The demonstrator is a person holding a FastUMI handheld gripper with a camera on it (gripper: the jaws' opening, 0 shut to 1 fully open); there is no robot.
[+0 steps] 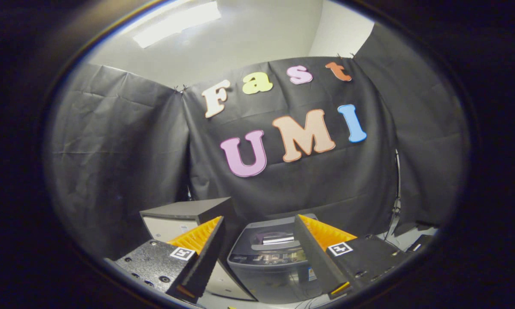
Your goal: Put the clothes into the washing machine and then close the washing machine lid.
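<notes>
Clothes are not showing between the fingers or on the machine's top, so whether they are already inside cannot be told from this view. The washing machine (pixel 268 262) is standing just ahead of the gripper (pixel 257 253), framed in the gap between the two fingers and a little below them. Its lid (pixel 271 237) is looking flat and down over the tub, with the control panel (pixel 269 257) running along the near edge of the machine's top. That suggests either the task is at its very end, with the lid closed, or it is not yet begun and the lid is waiting to be lifted; the frame alone is not settling which.

The jaws are standing wide apart and are gripping nothing, with the machine's top visible in the space between them. A pale box-like unit with a dark top (pixel 184 216) is sitting just beside the machine, behind the left finger. The fingers are touching neither.
</notes>
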